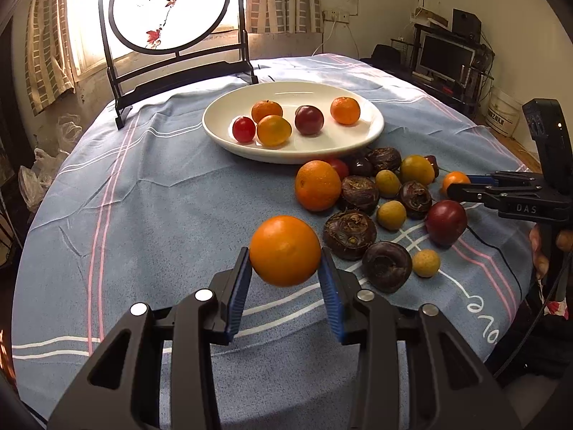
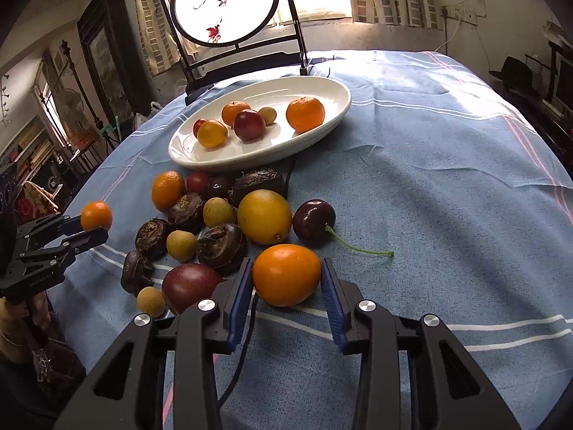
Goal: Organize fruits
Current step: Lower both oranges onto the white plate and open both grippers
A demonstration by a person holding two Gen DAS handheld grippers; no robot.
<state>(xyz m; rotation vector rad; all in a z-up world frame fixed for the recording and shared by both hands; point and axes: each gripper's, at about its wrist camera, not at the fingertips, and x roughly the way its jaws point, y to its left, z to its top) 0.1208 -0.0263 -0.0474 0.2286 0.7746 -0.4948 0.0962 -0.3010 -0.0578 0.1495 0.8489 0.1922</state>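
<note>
My left gripper [image 1: 284, 268] is shut on a round orange fruit [image 1: 284, 251], held just above the blue tablecloth; from the right wrist view this gripper [image 2: 91, 227] and its fruit [image 2: 96, 215] show at the far left. My right gripper [image 2: 286, 283] has both blue pads against an oval orange fruit [image 2: 286, 274] that rests on the cloth at the near edge of the fruit pile; the left wrist view shows that gripper [image 1: 456, 184] at the right. The white oval plate [image 1: 322, 143] [image 2: 333, 107] holds several small fruits.
A loose pile lies in front of the plate: dark water chestnuts [image 2: 222, 247], pale longans [image 2: 218, 211], a yellow fruit [image 2: 264, 216], a stemmed cherry [image 2: 313, 220], a dark red plum [image 2: 189, 283]. A framed bird screen [image 1: 168, 7] stands behind the plate. A black cable [image 2: 247, 340] crosses the cloth.
</note>
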